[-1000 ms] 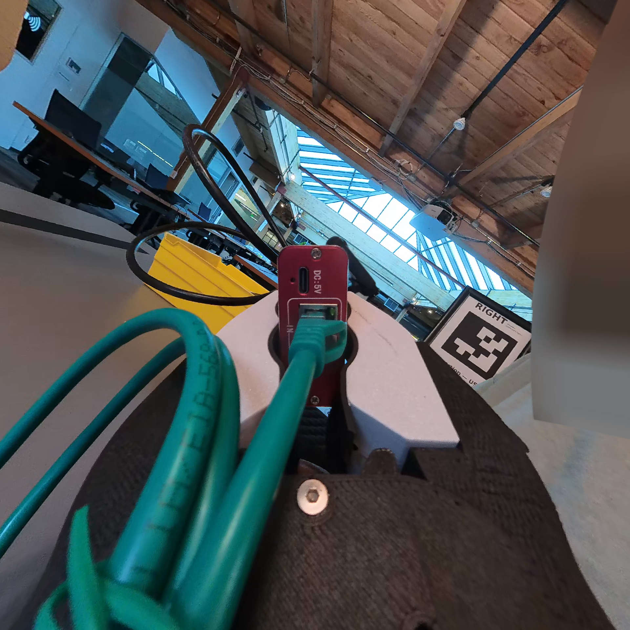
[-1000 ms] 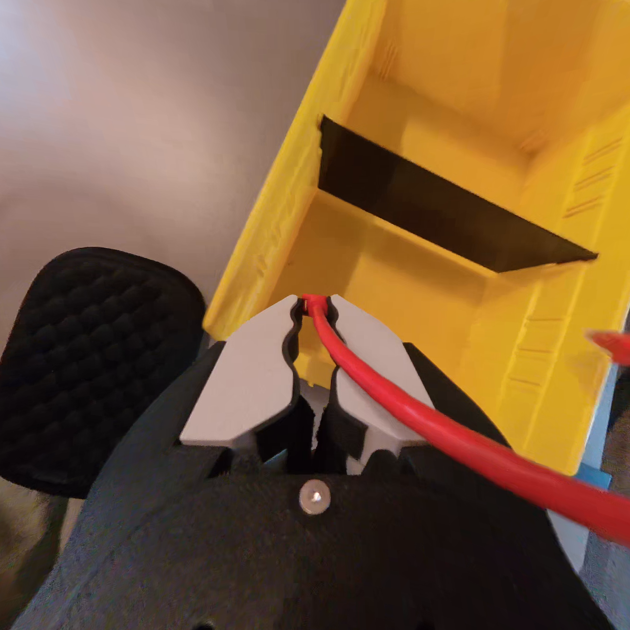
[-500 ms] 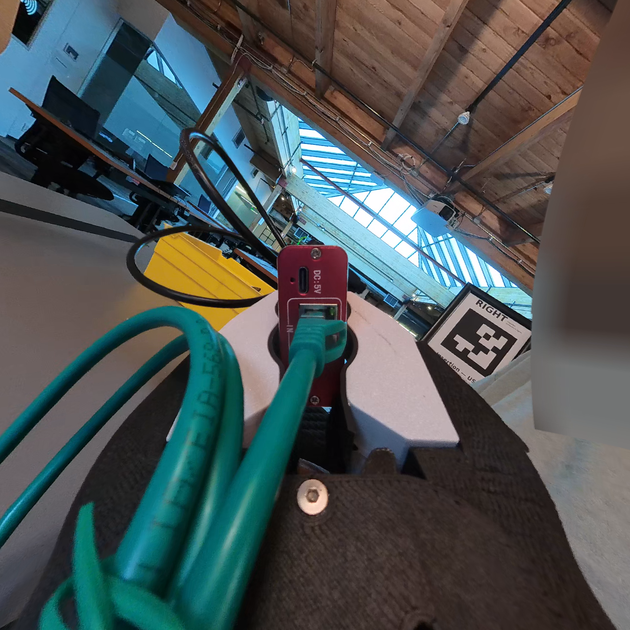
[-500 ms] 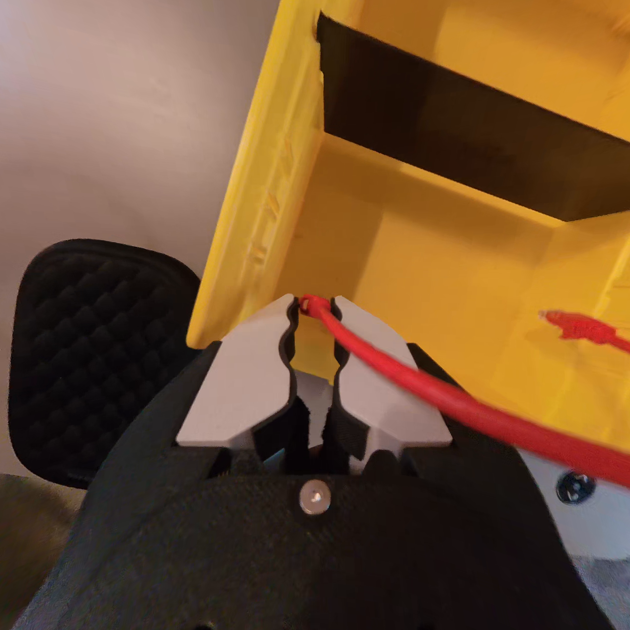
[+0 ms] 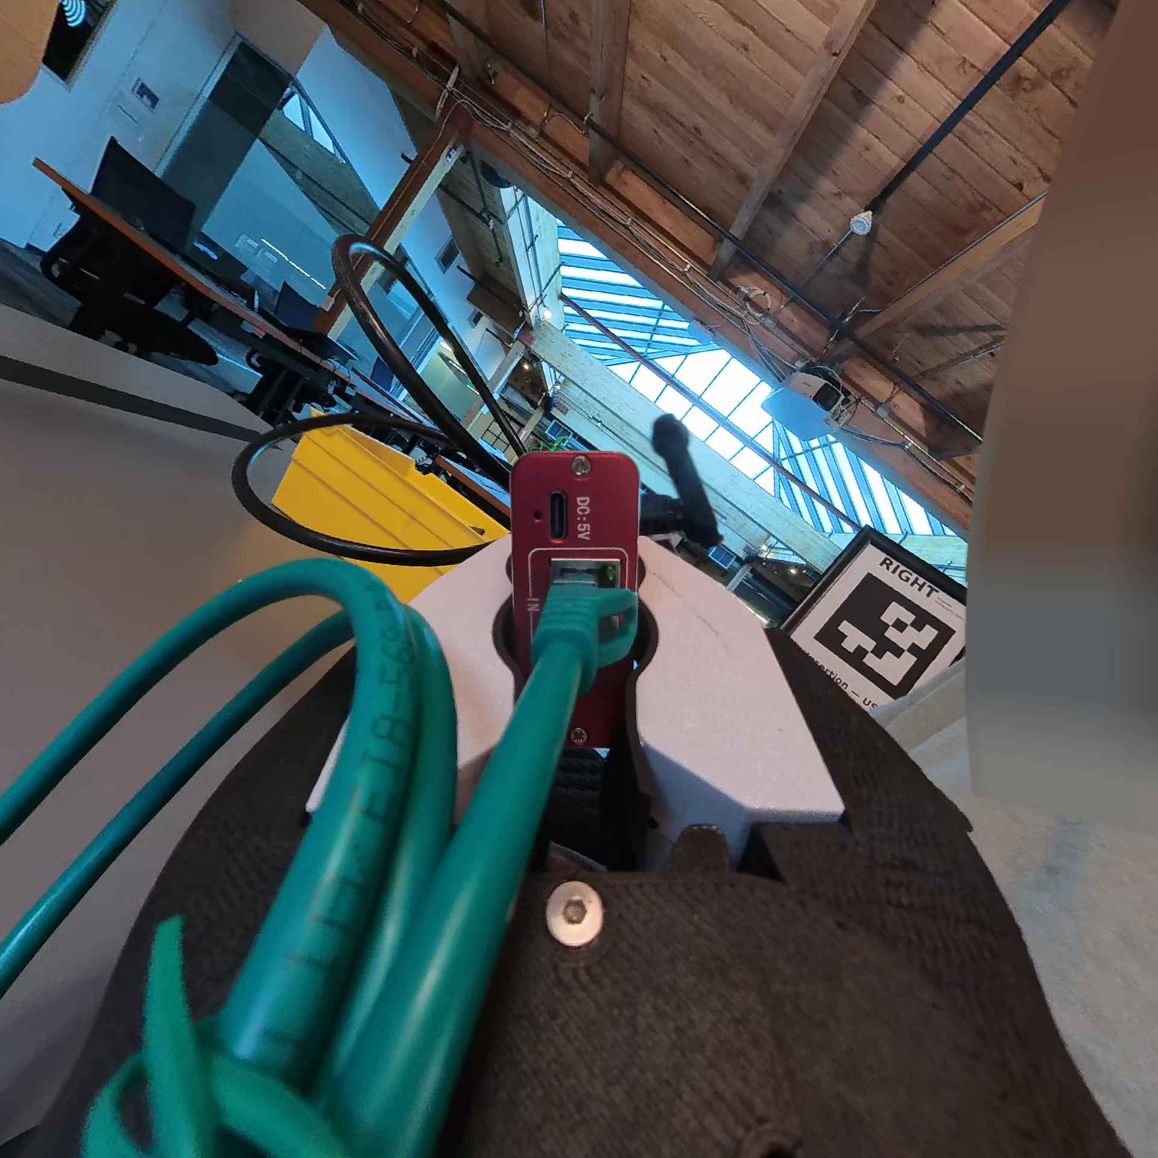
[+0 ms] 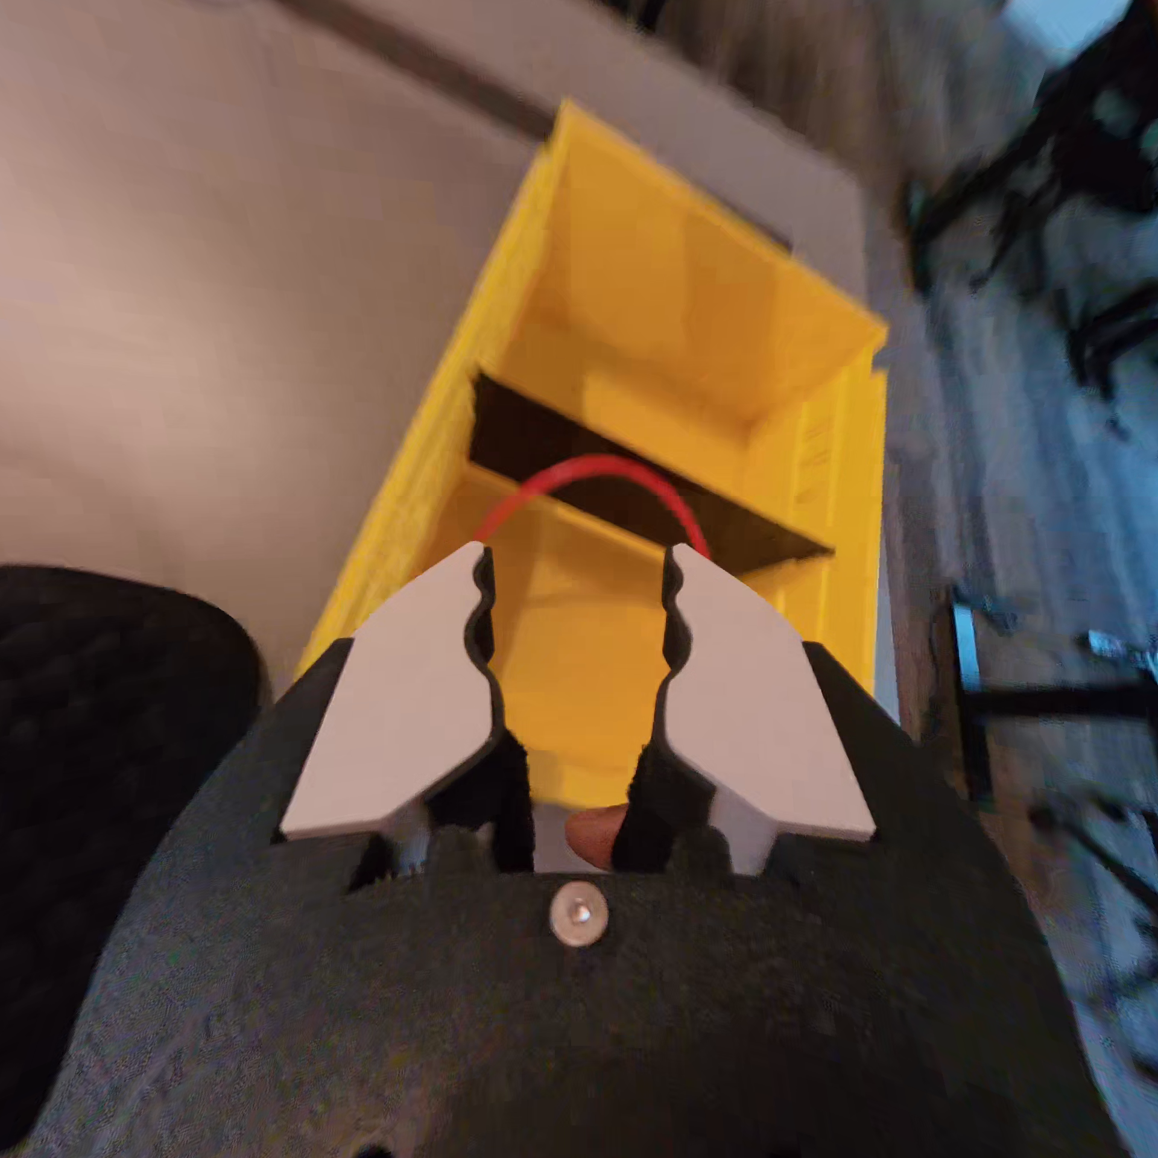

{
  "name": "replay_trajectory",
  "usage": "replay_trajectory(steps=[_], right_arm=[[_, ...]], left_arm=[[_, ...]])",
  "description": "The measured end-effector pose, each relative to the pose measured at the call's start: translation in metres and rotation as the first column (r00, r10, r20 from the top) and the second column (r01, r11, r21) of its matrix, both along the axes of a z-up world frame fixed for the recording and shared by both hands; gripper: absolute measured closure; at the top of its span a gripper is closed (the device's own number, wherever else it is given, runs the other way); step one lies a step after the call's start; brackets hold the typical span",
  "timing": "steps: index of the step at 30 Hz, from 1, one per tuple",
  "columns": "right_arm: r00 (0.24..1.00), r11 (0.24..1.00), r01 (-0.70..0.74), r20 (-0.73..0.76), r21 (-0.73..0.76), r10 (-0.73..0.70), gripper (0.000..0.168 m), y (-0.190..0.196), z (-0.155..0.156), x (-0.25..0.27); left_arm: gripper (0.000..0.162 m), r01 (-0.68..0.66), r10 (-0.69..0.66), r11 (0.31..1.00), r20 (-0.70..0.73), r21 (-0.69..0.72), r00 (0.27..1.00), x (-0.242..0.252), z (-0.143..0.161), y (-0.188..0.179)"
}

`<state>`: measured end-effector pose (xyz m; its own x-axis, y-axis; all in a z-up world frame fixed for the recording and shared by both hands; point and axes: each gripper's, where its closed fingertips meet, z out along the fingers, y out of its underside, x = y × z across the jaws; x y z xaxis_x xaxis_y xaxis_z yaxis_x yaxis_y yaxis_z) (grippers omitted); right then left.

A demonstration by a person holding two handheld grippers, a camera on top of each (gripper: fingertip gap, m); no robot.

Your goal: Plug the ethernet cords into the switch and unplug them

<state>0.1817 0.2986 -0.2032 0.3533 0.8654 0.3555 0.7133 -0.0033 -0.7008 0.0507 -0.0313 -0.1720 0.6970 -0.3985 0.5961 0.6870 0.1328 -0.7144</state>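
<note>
Left gripper [image 5: 573, 633] clamped on red switch [image 5: 573, 551], green cord [image 5: 501, 783] plugged in. Right gripper [image 6: 578, 617] fingers spread, empty; red cord [image 6: 595, 467] lies in yellow bin [image 6: 388, 532] (unplugged, binned). Next, likely: pull green cord.

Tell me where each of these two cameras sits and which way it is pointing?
Left wrist view: on the left gripper, tilted up toward a wooden ceiling; its fingers clamp a red switch with a green cord plugged in.
Right wrist view: on the right gripper, looking down into a yellow bin holding a red cord; its fingers are spread.
Shared: the yellow bin.
</note>
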Motion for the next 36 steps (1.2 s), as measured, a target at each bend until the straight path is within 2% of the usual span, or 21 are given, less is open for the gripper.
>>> replay_trajectory(steps=[1,3,4,5,7,8,9,12,14,15,19,23,28,36], right_arm=[[0.994,0.998,-0.055,-0.092,0.019,0.056,0.117,-0.01,0.013,-0.01],[0.924,0.972,-0.234,-0.31,0.0,0.222,0.122,-0.047,0.037,-0.033],[0.848,0.929,-0.367,-0.426,-0.045,0.314,0.125,-0.075,0.048,-0.044],[0.749,0.851,-0.515,-0.537,-0.104,0.388,0.127,-0.107,0.057,-0.052],[0.558,0.602,-0.764,-0.708,-0.232,0.434,0.127,-0.167,0.068,-0.057],[0.512,0.486,-0.824,-0.748,-0.291,0.421,0.127,-0.188,0.067,-0.058],[0.498,0.4,-0.852,-0.757,-0.337,0.423,0.125,-0.205,0.06,-0.061],[0.504,0.249,-0.863,-0.728,-0.438,0.465,0.125,-0.253,0.027,-0.079],[0.451,0.13,-0.888,-0.779,-0.442,0.435,0.127,-0.286,0.025,-0.091],[0.422,0.101,-0.903,-0.82,-0.417,0.386,0.128,-0.295,0.03,-0.099],[0.384,0.033,-0.922,-0.9,-0.386,0.204,0.135,-0.311,0.039,-0.124],[0.334,-0.019,-0.941,-0.935,-0.339,0.119,0.145,-0.317,0.044,-0.13],[0.31,0.016,-0.95,-0.933,-0.312,0.181,0.151,-0.32,0.041,-0.13],[0.294,0.005,-0.953,-0.928,-0.301,0.229,0.151,-0.324,0.038,-0.128]], left_arm=[[0.133,-0.003,0.003,1.0,0.004,-0.001,1.0,-0.001,0.0,0.0],[0.133,-0.009,0.009,1.0,0.009,-0.001,1.0,-0.002,-0.001,0.0],[0.134,-0.012,0.012,1.0,0.011,0.0,1.0,-0.003,-0.001,0.0],[0.133,-0.014,0.014,1.0,0.014,0.0,1.0,-0.004,-0.001,0.0],[0.133,-0.021,0.021,1.0,0.018,0.002,1.0,-0.005,-0.001,-0.001],[0.133,-0.023,0.023,1.0,0.02,0.004,1.0,-0.005,0.0,-0.001],[0.133,-0.025,0.025,1.0,0.022,0.006,0.999,-0.006,0.0,-0.001],[0.133,-0.034,0.033,0.999,0.022,0.012,0.999,-0.006,0.0,-0.001],[0.133,-0.035,0.034,0.999,0.02,0.01,0.999,-0.006,0.0,-0.001],[0.133,-0.036,0.036,0.999,0.018,0.008,0.999,-0.006,-0.001,-0.001],[0.133,-0.036,0.036,0.999,0.009,0.0,0.999,-0.004,-0.002,0.001],[0.133,-0.026,0.026,1.0,0.003,-0.008,1.0,-0.003,-0.003,0.001],[0.133,-0.007,0.007,1.0,0.0,-0.005,1.0,0.0,-0.002,0.001],[0.133,0.002,-0.002,1.0,-0.023,-0.017,1.0,0.005,-0.004,0.004]])
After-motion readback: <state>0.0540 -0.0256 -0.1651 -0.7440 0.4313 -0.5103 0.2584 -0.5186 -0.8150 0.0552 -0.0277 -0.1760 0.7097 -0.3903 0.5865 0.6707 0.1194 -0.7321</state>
